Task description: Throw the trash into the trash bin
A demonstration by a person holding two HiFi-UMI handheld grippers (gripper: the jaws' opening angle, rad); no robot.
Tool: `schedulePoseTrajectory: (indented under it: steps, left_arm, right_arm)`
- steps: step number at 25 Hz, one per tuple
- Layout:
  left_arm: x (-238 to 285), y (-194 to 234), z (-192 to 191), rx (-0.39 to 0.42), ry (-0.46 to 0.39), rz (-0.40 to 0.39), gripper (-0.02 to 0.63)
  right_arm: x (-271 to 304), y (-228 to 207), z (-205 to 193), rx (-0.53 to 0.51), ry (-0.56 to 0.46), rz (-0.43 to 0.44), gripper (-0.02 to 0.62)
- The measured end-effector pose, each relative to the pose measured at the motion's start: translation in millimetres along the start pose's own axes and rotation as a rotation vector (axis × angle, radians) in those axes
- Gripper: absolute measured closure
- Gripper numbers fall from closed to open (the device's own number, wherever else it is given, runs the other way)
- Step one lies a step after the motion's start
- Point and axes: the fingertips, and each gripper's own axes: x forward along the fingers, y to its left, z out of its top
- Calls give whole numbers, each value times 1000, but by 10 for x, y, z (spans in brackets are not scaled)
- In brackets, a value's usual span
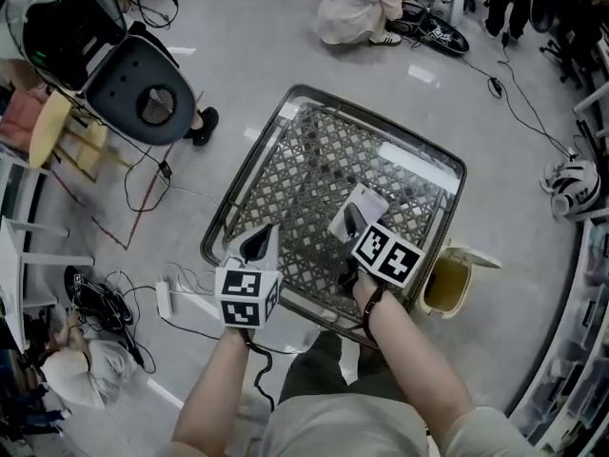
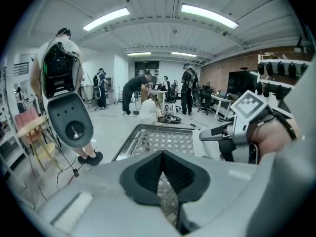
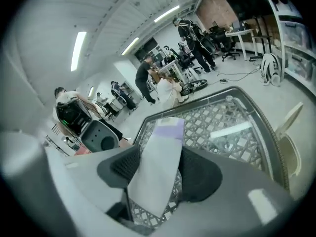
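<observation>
In the head view we look down on a wire-mesh desk (image 1: 249, 165). Our right tool (image 1: 354, 219) holds a white packet (image 1: 369, 201) up over the desk, not resting on it. We think this packet is the trash, and it is held up so it can go across to the trash bin (image 1: 445, 286). The bin stands on the floor just beside the right corner of the desk, near our right hand. Its lid (image 1: 479, 256) looks tipped up, so the way in seems free. Our left tool (image 1: 262, 243) hangs over the near left edge of the desk, out of the way. A long white strip (image 1: 419, 165) lies flat on the far part of the desk, and it may be more trash for later. In the left gripper view, the two dark pads of the left tool meet at their tips with nothing between them. We only see the mesh through the little gap below them. This tool has no job right now. In the right gripper view, the right tool is clamped on the white packet. The pads press on both sides of it and the packet sticks out in front. The grip is low on the packet, so we think it could wobble on the way.
</observation>
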Motion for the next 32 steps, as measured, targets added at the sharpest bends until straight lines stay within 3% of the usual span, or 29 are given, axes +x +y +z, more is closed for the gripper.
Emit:
schedulePoseTrajectory:
  steps: [8, 15, 20, 24, 32]
  left_arm:
    - [77, -843, 540, 106, -73, -126, 604]
    - [245, -2019, 830, 198, -97, -290, 604]
    - [385, -2951, 832, 260, -73, -409, 604]
    - [520, -3571, 612, 315, -27, -493, 604]
    - [878, -4356, 55, 365, 96, -556, 604]
  right_arm:
    - [-1027, -232, 849, -52, -222, 33, 348]
    - [-1860, -1050, 1246, -58, -345, -62, 348]
    - [-2307, -1900, 1250, -7, -361, -164, 348]
    - [-2550, -2548, 1087, 32, -341, -246, 348]
    - [-2597, -3503, 647, 48, -232, -337, 348]
